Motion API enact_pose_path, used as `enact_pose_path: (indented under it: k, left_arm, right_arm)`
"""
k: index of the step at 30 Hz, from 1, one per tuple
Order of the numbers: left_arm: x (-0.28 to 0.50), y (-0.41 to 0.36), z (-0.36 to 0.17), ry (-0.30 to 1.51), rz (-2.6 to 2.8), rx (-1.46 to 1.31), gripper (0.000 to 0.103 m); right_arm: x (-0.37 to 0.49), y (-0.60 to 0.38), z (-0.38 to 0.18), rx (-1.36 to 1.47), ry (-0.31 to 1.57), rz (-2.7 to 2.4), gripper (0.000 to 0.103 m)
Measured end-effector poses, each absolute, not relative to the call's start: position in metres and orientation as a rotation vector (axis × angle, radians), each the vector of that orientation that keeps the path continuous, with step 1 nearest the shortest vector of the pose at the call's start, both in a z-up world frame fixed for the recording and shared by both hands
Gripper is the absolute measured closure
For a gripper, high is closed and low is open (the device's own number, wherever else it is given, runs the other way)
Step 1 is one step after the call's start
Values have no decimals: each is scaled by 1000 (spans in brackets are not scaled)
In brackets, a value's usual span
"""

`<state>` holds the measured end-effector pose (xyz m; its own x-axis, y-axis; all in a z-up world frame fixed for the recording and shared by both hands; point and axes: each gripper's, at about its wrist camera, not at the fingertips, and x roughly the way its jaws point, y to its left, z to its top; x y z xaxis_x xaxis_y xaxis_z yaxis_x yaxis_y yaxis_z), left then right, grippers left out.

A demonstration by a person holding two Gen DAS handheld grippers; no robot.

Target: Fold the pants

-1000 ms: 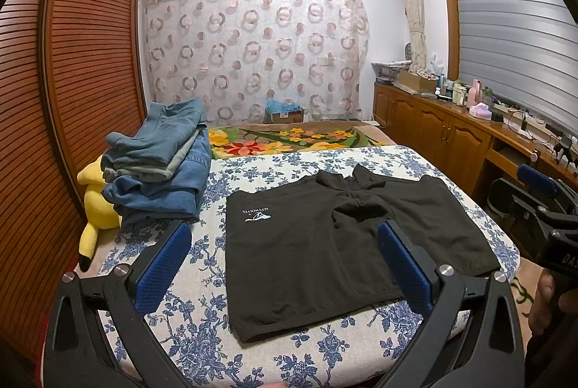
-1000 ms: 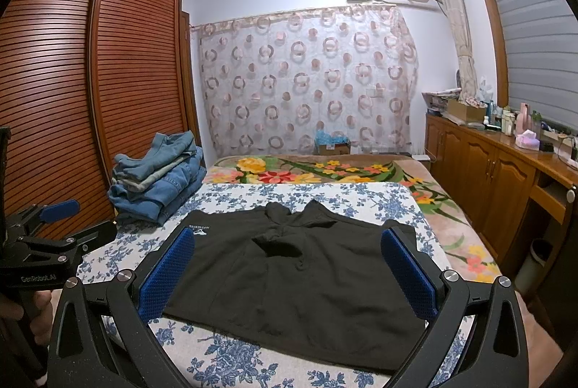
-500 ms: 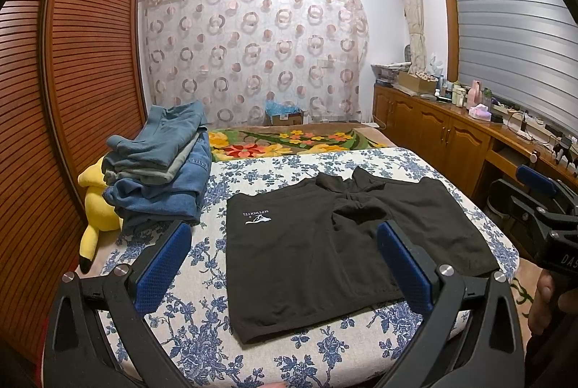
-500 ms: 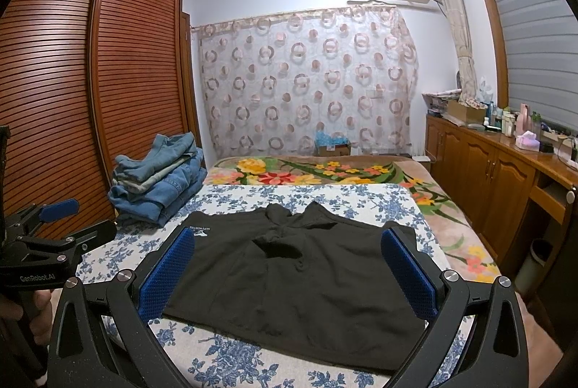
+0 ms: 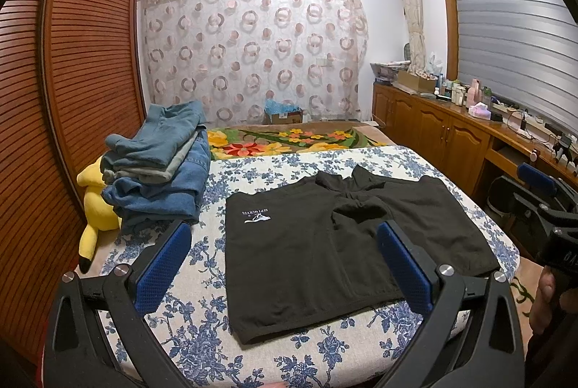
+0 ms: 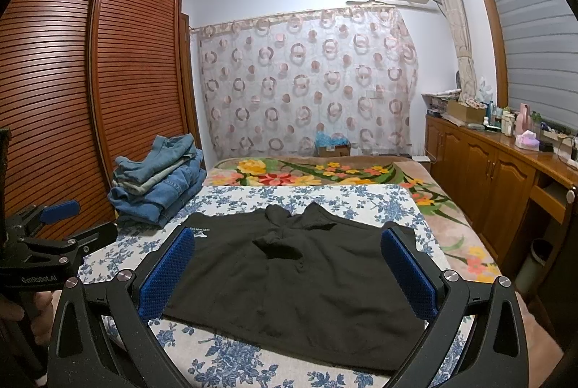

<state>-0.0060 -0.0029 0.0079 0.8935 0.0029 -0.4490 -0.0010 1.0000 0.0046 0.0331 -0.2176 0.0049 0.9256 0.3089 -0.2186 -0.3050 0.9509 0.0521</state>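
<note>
Black pants [image 5: 325, 247] [image 6: 300, 276] lie flat on the blue-flowered bed sheet [image 5: 202, 326] [image 6: 231, 359], legs spread left and right, a small white logo near their left edge. My left gripper [image 5: 283, 254] hovers open above the near edge of the pants, blue pads wide apart, holding nothing. My right gripper [image 6: 289, 265] is also open over the pants, nothing between its pads. Each tool shows at the edge of the other's view, with a hand on its grip.
A stack of folded jeans [image 5: 159, 167] [image 6: 159, 178] sits at the bed's left, a yellow plush toy [image 5: 95, 203] beside it. A slatted wooden wardrobe [image 5: 54, 99] stands left, wooden cabinets [image 5: 444, 142] right, a floral blanket [image 5: 289, 140] beyond.
</note>
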Motion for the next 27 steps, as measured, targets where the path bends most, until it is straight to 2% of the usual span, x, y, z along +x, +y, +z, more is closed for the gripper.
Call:
enact_pose_path:
  k: [27]
  left_arm:
    - [35,7,-54,618,-64,21,0]
  right_arm:
    - [64,-231,-11,2,323,265,0]
